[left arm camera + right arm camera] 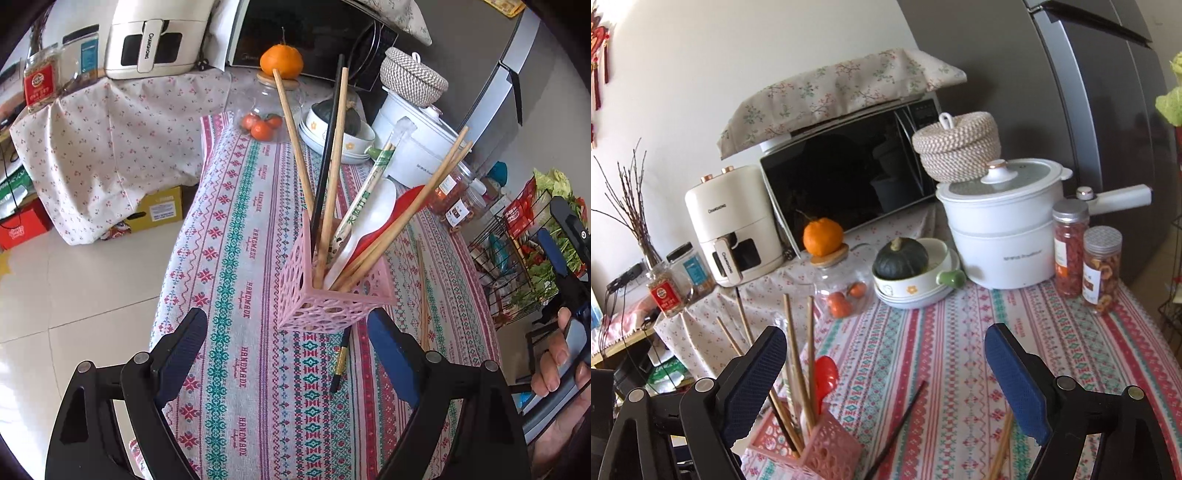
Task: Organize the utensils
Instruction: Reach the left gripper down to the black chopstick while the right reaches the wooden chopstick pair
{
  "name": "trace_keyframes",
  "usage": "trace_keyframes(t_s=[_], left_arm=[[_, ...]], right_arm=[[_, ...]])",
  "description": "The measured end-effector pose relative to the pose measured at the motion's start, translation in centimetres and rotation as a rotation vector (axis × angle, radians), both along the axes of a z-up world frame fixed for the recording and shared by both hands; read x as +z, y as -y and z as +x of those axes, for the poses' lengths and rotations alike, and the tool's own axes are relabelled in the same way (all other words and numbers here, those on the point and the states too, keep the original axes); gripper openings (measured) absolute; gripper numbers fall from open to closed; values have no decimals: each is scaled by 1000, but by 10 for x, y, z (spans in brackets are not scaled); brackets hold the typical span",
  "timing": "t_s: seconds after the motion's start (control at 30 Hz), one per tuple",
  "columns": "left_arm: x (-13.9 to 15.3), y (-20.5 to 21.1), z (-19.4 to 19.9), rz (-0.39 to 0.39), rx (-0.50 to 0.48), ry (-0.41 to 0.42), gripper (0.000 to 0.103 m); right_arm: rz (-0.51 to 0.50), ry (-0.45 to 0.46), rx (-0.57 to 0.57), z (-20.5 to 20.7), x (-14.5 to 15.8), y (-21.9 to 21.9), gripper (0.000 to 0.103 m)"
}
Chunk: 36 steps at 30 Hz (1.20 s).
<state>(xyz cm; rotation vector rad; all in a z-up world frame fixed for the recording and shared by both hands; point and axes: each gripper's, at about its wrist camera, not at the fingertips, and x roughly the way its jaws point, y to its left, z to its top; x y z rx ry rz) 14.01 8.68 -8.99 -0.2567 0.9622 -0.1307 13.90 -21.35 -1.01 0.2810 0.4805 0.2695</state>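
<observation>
A pink lattice holder (332, 295) stands on the patterned tablecloth (236, 258). It holds several wooden chopsticks (332, 177), a black one, a wrapped pair, a white spoon (369, 221) and a red spoon (402, 210). My left gripper (288, 332) is open just in front of the holder, one finger on each side, with nothing held. A black chopstick (341, 360) and wooden chopsticks (423, 295) lie loose on the cloth. In the right wrist view my right gripper (884, 343) is open and empty above the cloth. The holder (816, 450) is at its lower left, and the black chopstick (897, 428) and wooden chopsticks (1001, 446) lie below it.
A white pot (1001, 236), two snack jars (1086, 262), a bowl stack with a squash (912, 273) and a glass jar of oranges (842, 288) fill the table's back. Behind them stand a microwave (849, 173) and an air fryer (731, 225). The wire rack (517, 251) is on the right and the floor (92, 295) on the left.
</observation>
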Motion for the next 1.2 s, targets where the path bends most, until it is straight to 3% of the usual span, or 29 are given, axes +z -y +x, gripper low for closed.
trace_keyframes(t_s=[0.4,0.6,0.73,0.83,0.93,1.1,1.2], left_arm=[[-10,80,-29,105,-248,-12,90],[-22,129,-39,189,-367,-19,90],[-30,170,-29,256,-399,-22,90],[-35,205,-6,319,-411,-9,88],[-37,236,36,350,-387,-27,77],[-42,242,138,418,-301,-155,51],[-43,231,191,399,-230,-249,41]], right_arm=[[-176,-329,-30,27,-76,51,93],[-248,-362,-54,29,-87,70,93],[-202,-382,-130,30,-89,106,93],[-141,-411,-202,29,-93,137,93],[-73,-428,-263,29,-99,163,93],[24,-455,-303,31,-107,186,93],[61,-436,-299,32,-102,192,93]])
